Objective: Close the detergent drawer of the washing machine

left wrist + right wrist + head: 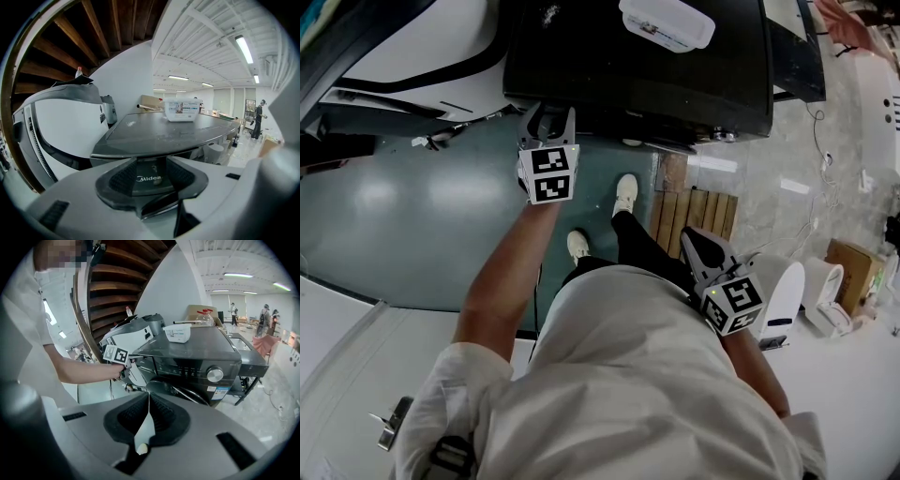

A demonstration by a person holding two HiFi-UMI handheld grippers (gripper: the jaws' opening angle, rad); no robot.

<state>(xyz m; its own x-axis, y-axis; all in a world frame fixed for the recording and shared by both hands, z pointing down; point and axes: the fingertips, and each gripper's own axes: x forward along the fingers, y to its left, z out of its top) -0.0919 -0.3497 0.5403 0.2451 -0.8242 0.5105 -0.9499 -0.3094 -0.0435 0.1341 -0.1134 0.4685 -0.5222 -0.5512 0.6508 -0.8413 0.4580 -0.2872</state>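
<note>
The left hand-held gripper (pixel 151 163), jaws apart, faces the detergent drawer (pixel 150 180) closely.

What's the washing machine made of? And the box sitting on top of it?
The washing machine looks like dark painted metal or plastic, hard to say which; its smooth top has a sheen. The box is probably plastic: whitish, slightly see-through, with rounded edges.
</note>
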